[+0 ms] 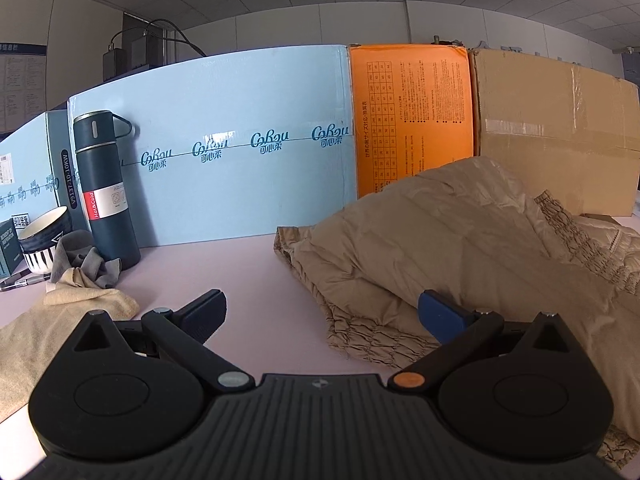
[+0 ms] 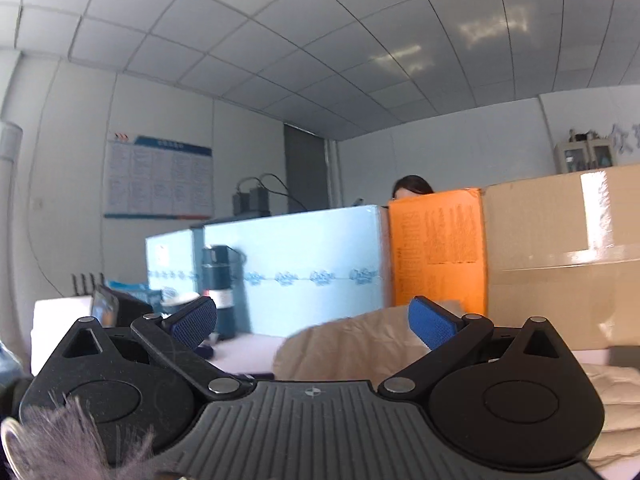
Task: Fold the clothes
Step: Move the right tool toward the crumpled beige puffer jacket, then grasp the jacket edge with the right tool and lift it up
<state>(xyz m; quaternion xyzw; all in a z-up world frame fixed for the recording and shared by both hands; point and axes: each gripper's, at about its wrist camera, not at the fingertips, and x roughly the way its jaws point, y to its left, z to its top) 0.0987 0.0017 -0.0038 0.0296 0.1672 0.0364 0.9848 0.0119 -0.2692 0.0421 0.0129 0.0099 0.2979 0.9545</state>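
Note:
A tan quilted jacket [image 1: 460,240] lies bunched on the pale pink table [image 1: 240,272], filling the right half of the left wrist view. My left gripper [image 1: 320,312] is open just above the table, its right finger [image 1: 444,316] beside the jacket's crinkled hem [image 1: 360,336], nothing between the jaws. In the right wrist view my right gripper [image 2: 312,322] is open and tilted upward, held above the tan jacket [image 2: 352,348]. A cream quilted garment [image 2: 612,400] lies at the lower right there.
A blue box [image 1: 240,140], an orange box [image 1: 412,120] and a brown carton [image 1: 560,132] wall off the table's back. A dark flask [image 1: 106,188], a mug [image 1: 42,240], a grey cloth [image 1: 86,264] and a beige cloth [image 1: 48,336] sit left. A person's head [image 2: 412,186] shows behind the boxes.

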